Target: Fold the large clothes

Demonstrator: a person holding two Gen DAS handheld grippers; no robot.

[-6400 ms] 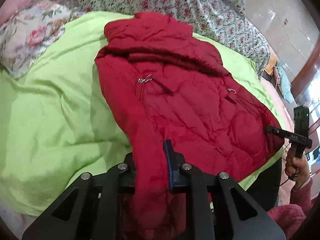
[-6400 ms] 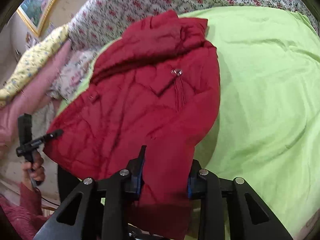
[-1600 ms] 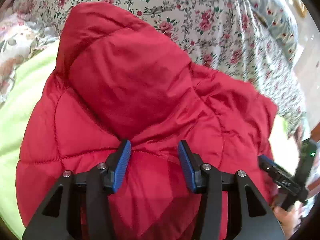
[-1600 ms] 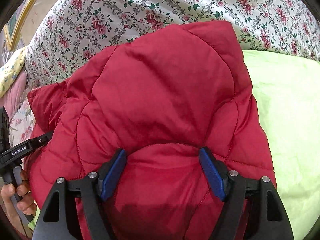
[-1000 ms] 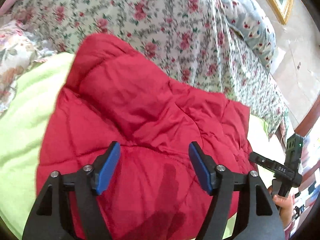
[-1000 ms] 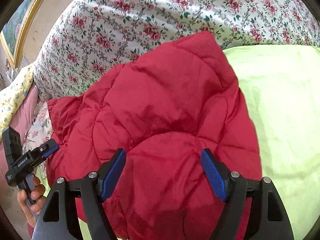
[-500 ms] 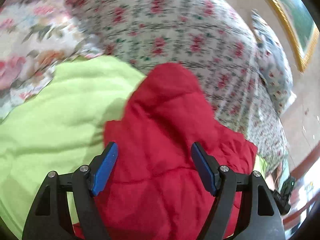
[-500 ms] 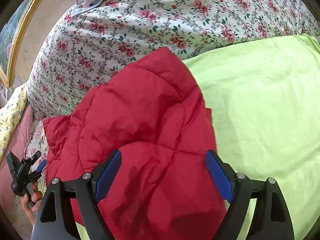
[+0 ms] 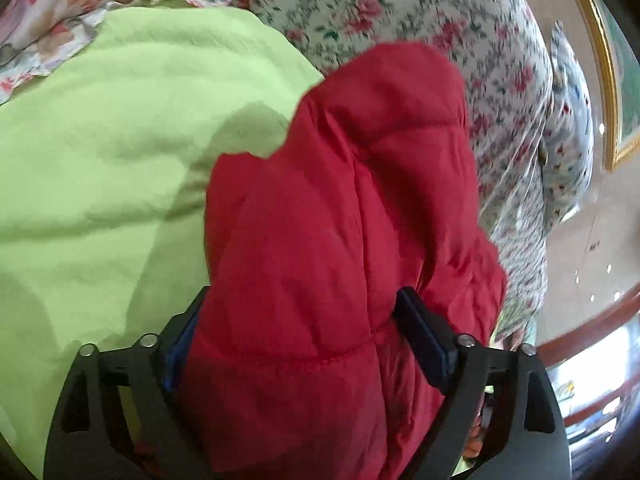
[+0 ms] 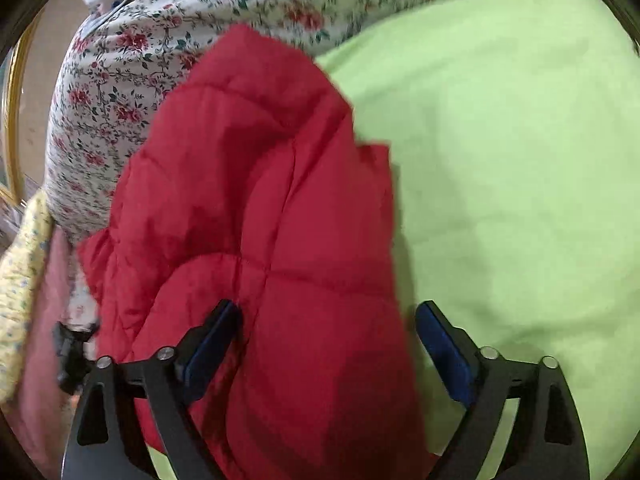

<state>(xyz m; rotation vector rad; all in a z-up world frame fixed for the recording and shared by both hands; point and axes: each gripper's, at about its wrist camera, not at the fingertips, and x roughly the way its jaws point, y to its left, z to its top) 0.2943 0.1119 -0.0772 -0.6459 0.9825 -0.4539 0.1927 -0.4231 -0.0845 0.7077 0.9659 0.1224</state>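
In the left wrist view, the left gripper (image 9: 298, 344) has its black fingers with blue pads spread wide, and the puffy red quilted jacket (image 9: 344, 216) bulges up between them; the pads seem to bracket the padded bulk, not pinch it, which suits pressing or steadying a folded bundle more than lifting it. The jacket lies as a thick, rounded stack on the lime-green bedsheet (image 9: 120, 132), its far end reaching toward the white rose-print floral quilt (image 9: 400, 8) heaped behind. That compact, doubled-over shape suggests the folding is well along, with the hem brought up over the body. In the right wrist view, the right gripper (image 10: 326, 344) is likewise spread apart: its left pad sinks into a quilted seam of the jacket (image 10: 256, 216), while its right pad hangs over bare green sheet (image 10: 512, 140) just beside the jacket's edge, gripping nothing. Straddling the edge this way would let the tool flatten or square that side. Down filling springs back, so the fold may puff open once the pressure is gone.
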